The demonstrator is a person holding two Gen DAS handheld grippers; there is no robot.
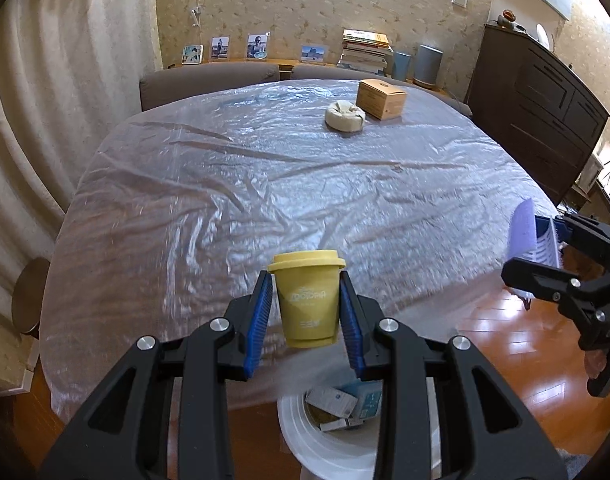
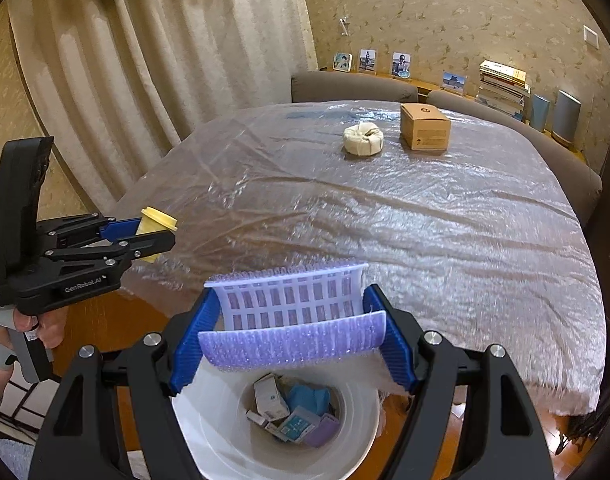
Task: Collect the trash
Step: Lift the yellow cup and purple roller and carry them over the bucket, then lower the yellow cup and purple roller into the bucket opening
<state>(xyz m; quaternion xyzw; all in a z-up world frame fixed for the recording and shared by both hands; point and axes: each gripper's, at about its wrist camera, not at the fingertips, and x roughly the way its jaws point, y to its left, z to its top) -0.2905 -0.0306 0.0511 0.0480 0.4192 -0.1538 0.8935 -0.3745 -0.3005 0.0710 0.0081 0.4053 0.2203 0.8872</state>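
Note:
A yellow lidded paper cup (image 1: 307, 300) hangs upright near the table's front edge, with my left gripper (image 1: 306, 312) shut on its sides; the cup (image 2: 155, 226) and that gripper (image 2: 145, 236) show at the left of the right wrist view. My right gripper (image 2: 293, 336) is shut on a small white and purple plastic basket (image 2: 293, 320), held above a white trash bin (image 2: 233, 432). The bin (image 1: 329, 436) holds several small boxes and a blue glove. The basket (image 1: 525, 236) and right gripper (image 1: 553, 248) appear at the right of the left wrist view.
A table under clear plastic sheeting (image 1: 265, 184) fills the middle. A brown cardboard box (image 2: 425, 126) and a cream round bundle (image 2: 363, 140) lie at its far side. Sofa, books and photo frames line the back wall. A dark cabinet (image 1: 545, 112) stands right; curtains hang left.

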